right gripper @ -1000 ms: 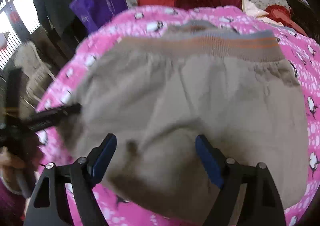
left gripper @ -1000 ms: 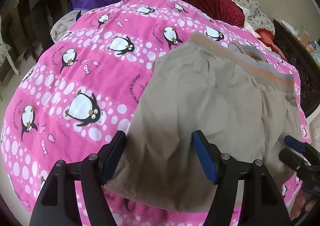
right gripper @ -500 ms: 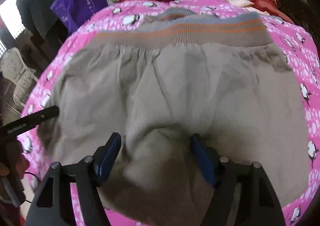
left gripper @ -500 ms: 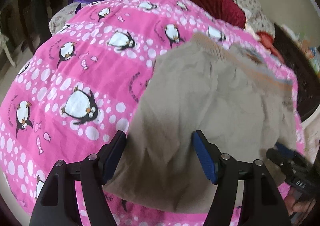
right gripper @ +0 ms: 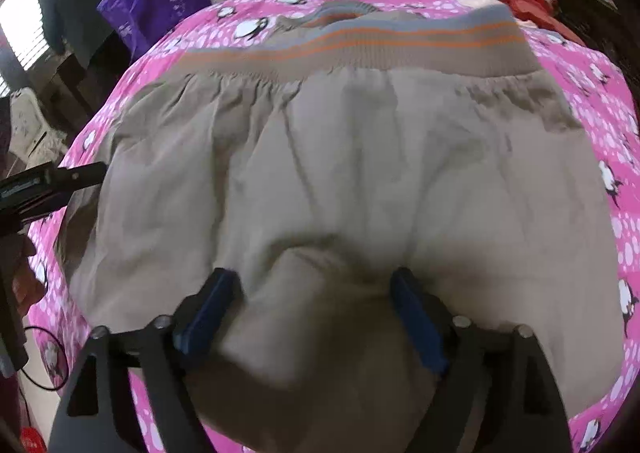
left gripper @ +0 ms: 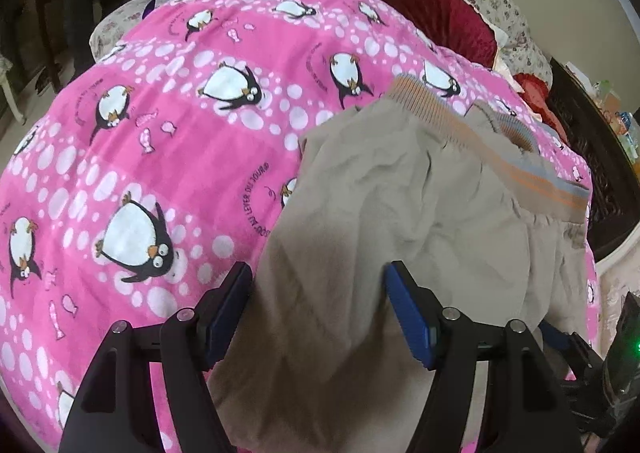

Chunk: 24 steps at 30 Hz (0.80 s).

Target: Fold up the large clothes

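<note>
Two grippers, left gripper [left gripper: 318, 307] and right gripper [right gripper: 316, 307], hang with jaws spread over your khaki cotton trousers [right gripper: 340, 181], lying on the pink penguin-print blanket [left gripper: 160, 141]. Pinch carelessly and you may catch blanket too, or one layer only.

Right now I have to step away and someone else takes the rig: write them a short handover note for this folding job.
Left tongs: open, over the near left edge of the khaki trousers, nothing clamped.
Right tongs: open, low on the same garment, with a ridge of cloth bunched between the fingers, not pinched.
The trousers lie on the pink penguin blanket, striped waistband at the far side, lower part toward you.
Done: the garment is laid out fairly flat; no clear fold can be seen.
Left: grip the near edge with both tongs, probably carry it toward the waistband, then smooth.
</note>
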Each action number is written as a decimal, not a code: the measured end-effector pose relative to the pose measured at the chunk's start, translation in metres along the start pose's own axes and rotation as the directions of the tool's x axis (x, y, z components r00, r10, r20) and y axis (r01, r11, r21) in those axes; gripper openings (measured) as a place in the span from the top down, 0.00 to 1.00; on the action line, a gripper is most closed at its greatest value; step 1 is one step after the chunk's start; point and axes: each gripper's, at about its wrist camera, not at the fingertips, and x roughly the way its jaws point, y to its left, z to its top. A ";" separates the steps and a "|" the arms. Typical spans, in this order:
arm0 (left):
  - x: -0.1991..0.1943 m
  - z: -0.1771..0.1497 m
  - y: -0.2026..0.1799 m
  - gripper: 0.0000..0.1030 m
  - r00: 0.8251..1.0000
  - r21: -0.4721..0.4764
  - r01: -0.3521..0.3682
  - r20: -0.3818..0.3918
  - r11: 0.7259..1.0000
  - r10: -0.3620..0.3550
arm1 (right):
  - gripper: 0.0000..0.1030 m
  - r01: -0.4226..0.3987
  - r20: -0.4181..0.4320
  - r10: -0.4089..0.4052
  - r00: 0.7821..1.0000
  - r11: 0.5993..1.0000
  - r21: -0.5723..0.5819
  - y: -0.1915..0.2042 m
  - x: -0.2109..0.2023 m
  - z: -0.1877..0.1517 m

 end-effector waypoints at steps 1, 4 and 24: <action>0.001 -0.001 0.000 0.44 1.000 0.001 0.001 -0.003 1.000 -0.001 | 0.11 -0.001 -0.005 0.001 1.000 1.000 -0.007 0.001 0.001 0.000; 0.004 -0.002 -0.004 0.44 1.000 0.028 -0.011 -0.010 1.000 0.011 | 0.08 0.003 -0.011 -0.003 1.000 1.000 -0.005 0.002 0.004 0.002; -0.008 0.031 0.011 0.44 0.992 0.026 0.129 -0.018 0.991 -0.129 | 0.27 -0.070 0.040 0.071 0.997 0.997 -0.035 0.017 -0.020 0.023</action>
